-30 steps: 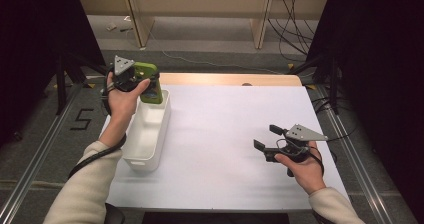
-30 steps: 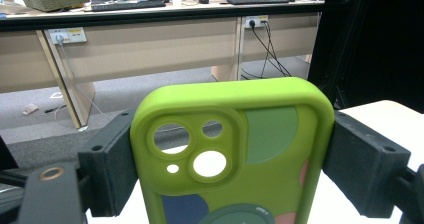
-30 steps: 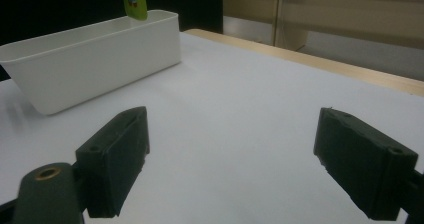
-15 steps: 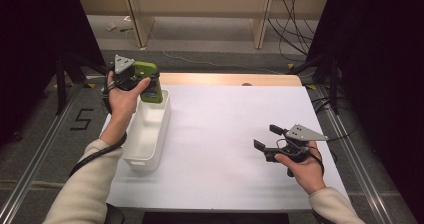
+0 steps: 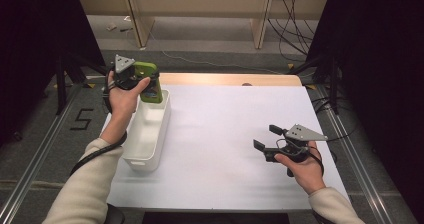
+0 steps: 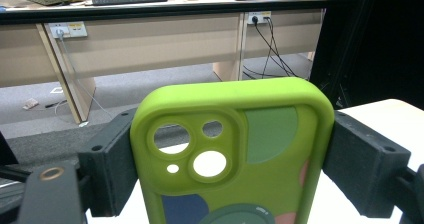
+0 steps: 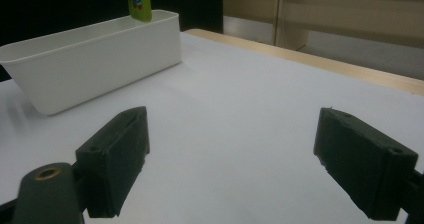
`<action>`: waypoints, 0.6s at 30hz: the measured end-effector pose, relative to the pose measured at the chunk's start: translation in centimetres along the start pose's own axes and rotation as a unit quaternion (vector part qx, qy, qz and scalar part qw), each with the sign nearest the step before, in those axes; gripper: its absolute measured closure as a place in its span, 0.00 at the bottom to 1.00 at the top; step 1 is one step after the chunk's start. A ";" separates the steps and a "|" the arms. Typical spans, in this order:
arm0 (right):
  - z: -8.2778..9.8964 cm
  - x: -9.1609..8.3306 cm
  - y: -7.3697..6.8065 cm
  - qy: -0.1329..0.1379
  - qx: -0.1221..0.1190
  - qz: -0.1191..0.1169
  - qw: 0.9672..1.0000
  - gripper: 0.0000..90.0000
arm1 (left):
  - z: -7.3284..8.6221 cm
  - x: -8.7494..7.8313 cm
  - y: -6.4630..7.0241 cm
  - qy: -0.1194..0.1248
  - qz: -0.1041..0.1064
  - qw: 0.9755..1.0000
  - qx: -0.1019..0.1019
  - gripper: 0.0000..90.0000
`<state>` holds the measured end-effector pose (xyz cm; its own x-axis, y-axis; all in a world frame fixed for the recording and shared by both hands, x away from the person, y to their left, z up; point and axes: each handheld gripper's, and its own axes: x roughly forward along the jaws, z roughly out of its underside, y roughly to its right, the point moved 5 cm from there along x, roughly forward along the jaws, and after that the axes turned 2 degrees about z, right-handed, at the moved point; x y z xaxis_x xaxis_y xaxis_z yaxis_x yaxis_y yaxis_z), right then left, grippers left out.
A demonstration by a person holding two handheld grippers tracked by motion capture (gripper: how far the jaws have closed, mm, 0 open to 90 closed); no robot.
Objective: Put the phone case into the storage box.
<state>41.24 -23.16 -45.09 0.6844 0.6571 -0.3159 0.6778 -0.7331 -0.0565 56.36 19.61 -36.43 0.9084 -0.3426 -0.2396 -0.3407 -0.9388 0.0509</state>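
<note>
A lime-green phone case [image 6: 235,149] with camera cut-outs and coloured patches stands between both jaws of my left gripper [image 6: 230,174], which press on its two sides. From above, the left gripper [image 5: 137,79] holds the case [image 5: 151,84] over the far end of a long white bin [image 5: 145,144]. My right gripper [image 5: 266,139] hovers low over the white table top [image 5: 225,119] at the right, open, with nothing between its jaws. In the right gripper view [image 7: 230,154] the bin [image 7: 100,49] lies ahead at the left, the case [image 7: 139,1] hanging above its far rim.
The white sheet covers the table; a wooden strip [image 5: 230,79] shows along its far edge. Metal rails [image 5: 350,144] run along both sides. Desks and cables [image 6: 265,34] stand on the floor beyond the table.
</note>
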 end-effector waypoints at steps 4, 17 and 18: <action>0.0 0.0 0.0 -0.001 0.001 0.000 1.000 0.17 | 0.0 0.1 0.0 0.000 0.001 1.000 0.000 0.18; 0.1 0.0 0.0 -0.002 0.001 0.000 1.000 0.17 | 0.0 0.3 -0.2 -0.002 -0.002 1.000 -0.001 0.18; 0.0 0.0 0.0 -0.002 0.001 0.000 1.000 0.17 | 0.0 0.3 -0.2 -0.001 -0.003 1.000 0.000 0.18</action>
<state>41.24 -23.15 -45.14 0.6833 0.6566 -0.3194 0.6775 -0.7332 -0.0578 56.75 19.72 -36.53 0.9095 -0.3374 -0.2427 -0.3355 -0.9407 0.0505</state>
